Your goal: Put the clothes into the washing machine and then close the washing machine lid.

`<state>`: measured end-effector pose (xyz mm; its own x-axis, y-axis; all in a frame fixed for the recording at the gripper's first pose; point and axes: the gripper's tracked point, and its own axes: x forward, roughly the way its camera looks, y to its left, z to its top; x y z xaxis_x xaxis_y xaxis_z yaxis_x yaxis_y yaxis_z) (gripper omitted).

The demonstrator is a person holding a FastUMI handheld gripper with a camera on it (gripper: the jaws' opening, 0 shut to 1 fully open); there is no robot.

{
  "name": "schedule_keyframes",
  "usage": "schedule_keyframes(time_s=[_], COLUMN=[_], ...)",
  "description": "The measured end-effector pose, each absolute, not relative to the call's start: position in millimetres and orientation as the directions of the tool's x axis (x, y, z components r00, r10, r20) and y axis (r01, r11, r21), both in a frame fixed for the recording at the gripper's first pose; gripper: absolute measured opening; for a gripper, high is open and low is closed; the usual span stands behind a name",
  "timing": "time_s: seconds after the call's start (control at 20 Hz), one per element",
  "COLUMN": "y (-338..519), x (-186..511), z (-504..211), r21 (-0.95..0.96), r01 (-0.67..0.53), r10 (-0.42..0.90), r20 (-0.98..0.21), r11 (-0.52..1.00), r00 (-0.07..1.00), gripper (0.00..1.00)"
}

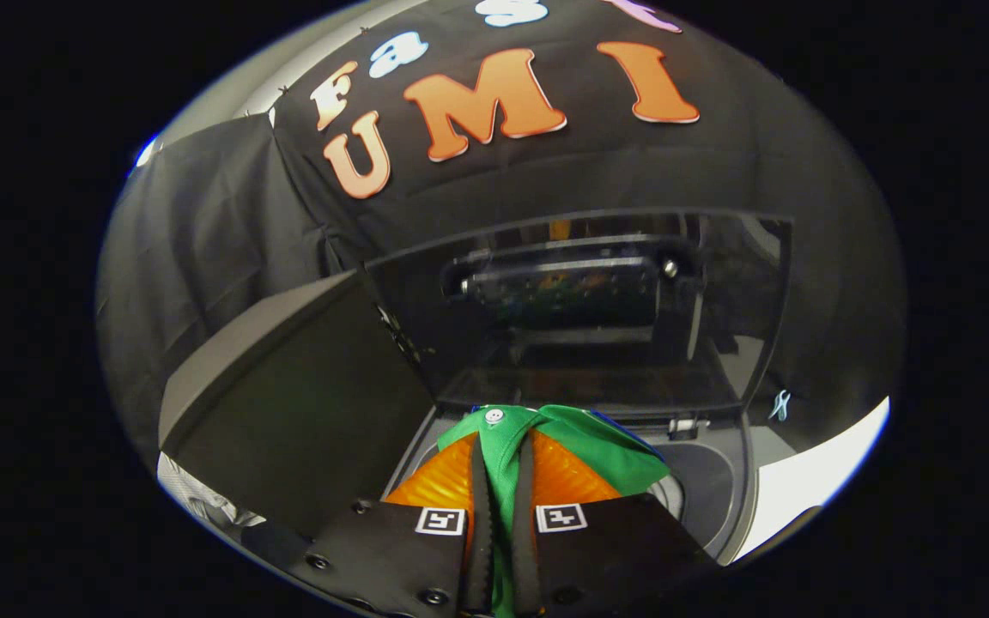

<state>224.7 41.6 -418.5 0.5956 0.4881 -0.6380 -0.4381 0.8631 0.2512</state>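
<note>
A: The gripper (501, 498) is pinched on the green shirt (580, 442), held just above the washer (709, 489) opening, lid (580, 318) raised beyond.

B: Risk?

A: Let go here, and a sleeve may drape over the rim, so the lid could jam.

Dim booth, sharp focus, fisheye bending at edges, glare lower right.

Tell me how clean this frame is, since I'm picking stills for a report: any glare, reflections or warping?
Gripper view: fisheye bends the raised lid and the washing machine rim into curves; the glossy lid mirrors dim shapes; a blown-out white patch sits beyond the machine; the claw, shut on the green garment, is sharp and evenly lit.
</note>
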Motion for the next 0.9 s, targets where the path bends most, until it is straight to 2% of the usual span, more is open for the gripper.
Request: schedule_keyframes(time_s=[0.5,0.9], y=[36,25], x=[226,214], z=[-548,-608], r21=[0.197,0.190], r01=[-0.394,-0.295], r10=[0.372,0.281], r20=[-0.819,-0.911], r11=[0.898,0.936], r00=[0.436,0.303], gripper=[0.17,0.17])
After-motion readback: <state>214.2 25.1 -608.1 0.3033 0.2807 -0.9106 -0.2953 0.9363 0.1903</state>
